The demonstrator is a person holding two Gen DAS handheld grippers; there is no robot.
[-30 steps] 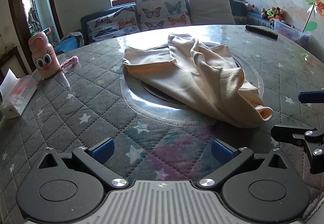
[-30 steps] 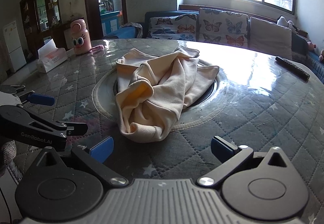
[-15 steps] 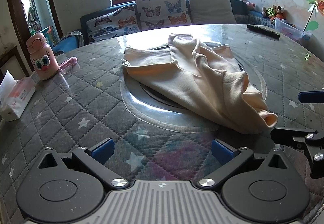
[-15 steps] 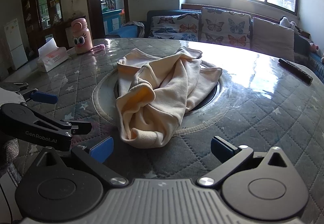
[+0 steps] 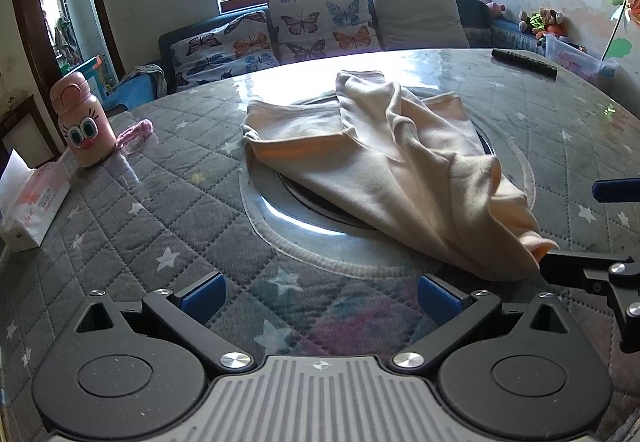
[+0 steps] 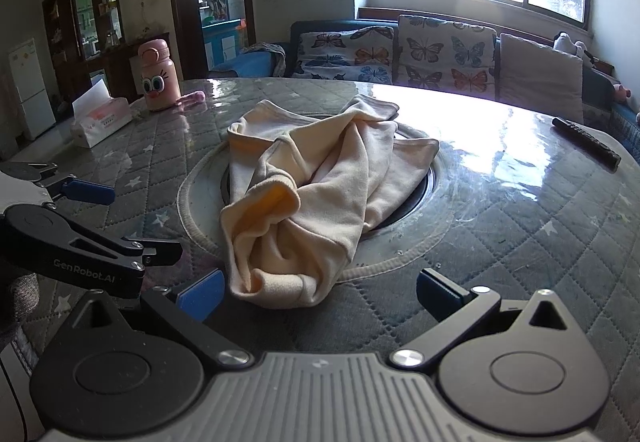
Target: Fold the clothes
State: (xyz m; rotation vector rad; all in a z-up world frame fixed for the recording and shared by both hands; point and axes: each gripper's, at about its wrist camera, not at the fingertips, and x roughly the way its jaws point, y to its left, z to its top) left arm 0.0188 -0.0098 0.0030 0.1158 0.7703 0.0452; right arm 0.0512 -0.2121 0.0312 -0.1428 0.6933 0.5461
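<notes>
On my left wrist camera, the left gripper (image 5: 320, 296) hovers with its blue-padded jaws spread wide above the quilted round table (image 5: 160, 210), nothing between them. A cream garment (image 5: 384, 170) lies bunched across the table's central glass turntable (image 5: 280, 210), its near end touching one finger of the right gripper (image 5: 592, 230) at the frame's right edge (also spread). A pink bottle (image 5: 82, 122) and tissue box (image 5: 28, 202) sit far left.

Through my right wrist camera, the right gripper (image 6: 318, 292) stands open, the garment's (image 6: 316, 194) crumpled near end just ahead of its pads. A remote control (image 6: 586, 141) rests far right.
</notes>
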